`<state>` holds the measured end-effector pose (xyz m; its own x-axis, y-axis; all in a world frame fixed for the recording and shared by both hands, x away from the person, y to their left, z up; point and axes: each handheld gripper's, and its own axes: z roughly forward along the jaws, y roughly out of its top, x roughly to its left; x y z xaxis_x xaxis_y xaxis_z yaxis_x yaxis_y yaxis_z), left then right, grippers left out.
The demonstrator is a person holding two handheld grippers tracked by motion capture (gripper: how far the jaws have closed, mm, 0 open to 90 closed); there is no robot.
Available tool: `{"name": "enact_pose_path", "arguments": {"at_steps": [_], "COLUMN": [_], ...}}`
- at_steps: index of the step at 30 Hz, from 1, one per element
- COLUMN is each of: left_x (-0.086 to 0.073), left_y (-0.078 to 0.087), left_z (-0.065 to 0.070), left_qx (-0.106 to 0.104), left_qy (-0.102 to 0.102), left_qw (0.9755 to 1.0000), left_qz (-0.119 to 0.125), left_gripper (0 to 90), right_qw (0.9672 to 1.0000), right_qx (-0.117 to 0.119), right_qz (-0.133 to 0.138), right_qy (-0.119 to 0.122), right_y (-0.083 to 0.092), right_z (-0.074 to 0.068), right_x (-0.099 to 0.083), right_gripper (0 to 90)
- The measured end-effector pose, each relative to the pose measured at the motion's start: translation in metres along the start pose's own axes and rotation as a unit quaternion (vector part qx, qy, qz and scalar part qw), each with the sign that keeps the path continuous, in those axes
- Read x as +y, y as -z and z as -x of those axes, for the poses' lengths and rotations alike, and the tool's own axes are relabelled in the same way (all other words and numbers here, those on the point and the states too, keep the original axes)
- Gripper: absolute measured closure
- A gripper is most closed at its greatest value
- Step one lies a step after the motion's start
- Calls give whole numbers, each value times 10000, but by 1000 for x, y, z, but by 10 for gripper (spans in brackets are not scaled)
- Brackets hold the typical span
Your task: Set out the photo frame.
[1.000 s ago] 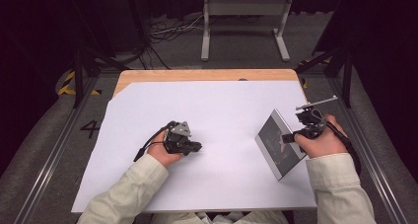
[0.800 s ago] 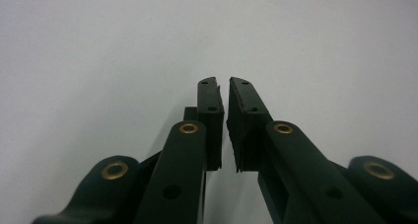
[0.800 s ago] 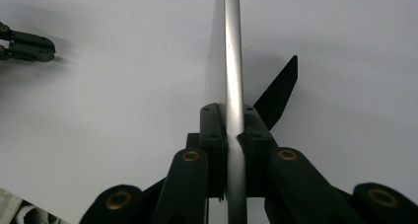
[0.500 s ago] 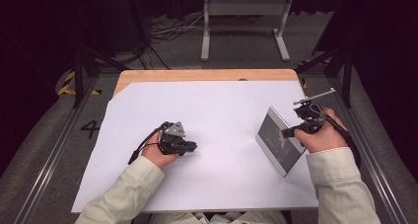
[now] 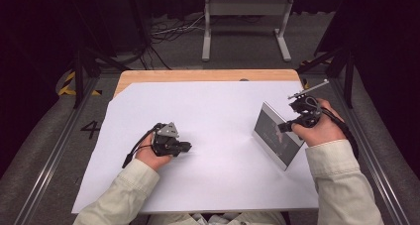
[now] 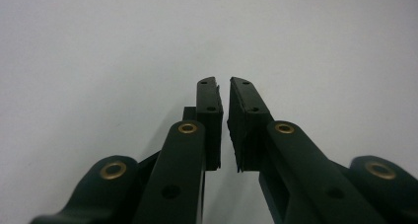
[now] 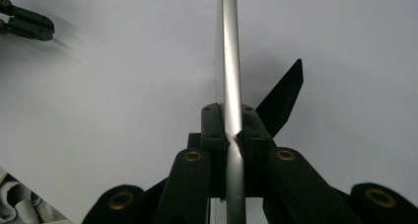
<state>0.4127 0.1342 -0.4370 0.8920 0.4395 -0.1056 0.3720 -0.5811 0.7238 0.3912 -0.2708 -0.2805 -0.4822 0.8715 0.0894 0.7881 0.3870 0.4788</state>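
Right gripper view: right gripper (image 7: 231,120) clamps the picture frame (image 7: 229,61) edge-on, its face unseen. Left gripper (image 6: 223,93) jaws narrowly parted, empty, over white sheet (image 6: 98,46).

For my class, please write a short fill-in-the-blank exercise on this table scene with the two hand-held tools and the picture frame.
1. The right tool is shut on the silver edge of the ____.
2. The left tool holds ____ between its jaws.
3. The white sheet covers a ____ table.
4. A black ____ sticks out behind the picture frame.

Missing words: picture frame; nothing; wooden; stand
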Motion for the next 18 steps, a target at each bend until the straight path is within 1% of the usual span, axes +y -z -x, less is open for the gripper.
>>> {"name": "enact_pose_path", "arguments": {"at_steps": [3,4,5,9,13,14,15,17,18], "left_x": [-4,-4,-5,-13,-20,-22,-23,-26,-28], "left_y": [4,4,6,12,20,21,23,27,28], "left_z": [-1,-1,-1,-1,0,0,0,0,0], "left_qx": [53,53,73,153,241,270,299,317,358], "left_qy": [59,59,70,175,297,302,327,346,384], "left_qw": [10000,10000,9999,9997,9993,9991,9990,9989,9986], "left_qz": [21,21,19,26,58,84,88,77,100], "left_gripper": [834,834,834,831,831,831,830,830,830], "right_qw": [9999,9999,9996,9985,9965,9955,9951,9933,9920], "right_qx": [75,75,128,299,401,438,449,563,641], "right_qz": [-3,-3,-22,1,14,4,11,17,35], "right_qy": [156,156,263,467,728,844,879,1010,1089], "right_y": [-2,-2,-2,-6,-8,-9,-10,-12,-15], "right_z": [-2,-2,-3,-7,-11,-12,-13,-15,-16], "right_x": [6,6,9,18,29,33,35,40,44], "right_gripper": [838,838,839,839,839,838,838,838,839]}}
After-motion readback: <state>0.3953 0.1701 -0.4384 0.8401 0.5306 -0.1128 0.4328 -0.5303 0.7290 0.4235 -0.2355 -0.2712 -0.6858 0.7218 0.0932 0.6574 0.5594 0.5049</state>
